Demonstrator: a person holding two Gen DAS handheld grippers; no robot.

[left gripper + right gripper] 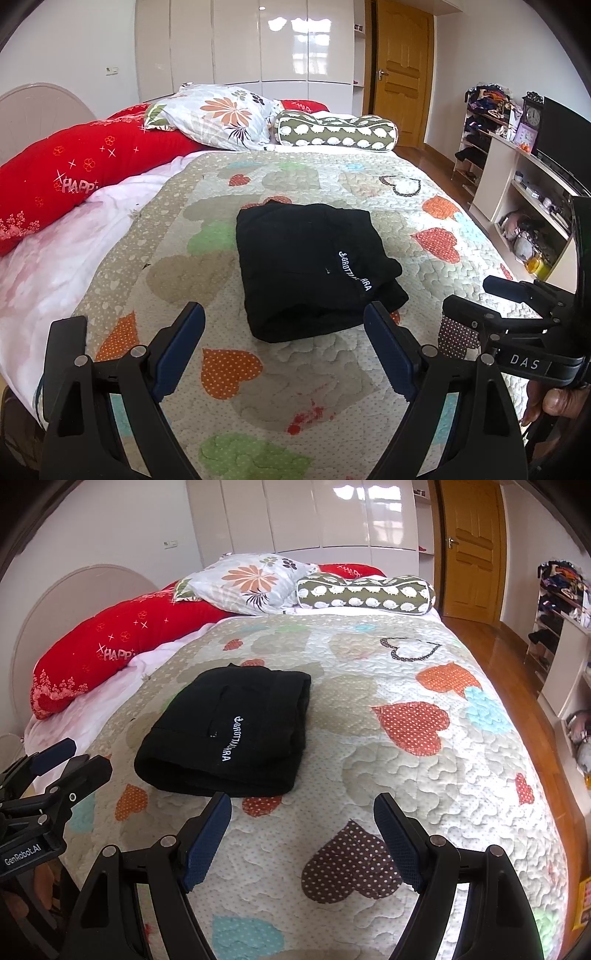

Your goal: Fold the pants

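Observation:
The black pants (314, 266) lie folded into a compact rectangle on the heart-patterned quilt (258, 387), white lettering facing up. They also show in the right wrist view (236, 734), left of centre. My left gripper (284, 321) is open and empty, hovering just in front of the pants' near edge. My right gripper (303, 812) is open and empty, in front of and to the right of the pants. The right gripper also shows at the right edge of the left wrist view (476, 299), and the left gripper at the left edge of the right wrist view (77, 757).
A red bolster (74, 173), a floral pillow (221, 114) and a green patterned bolster (336, 133) lie at the head of the bed. A shelf unit (524, 192) with clutter stands to the right, across a strip of wooden floor (517, 686).

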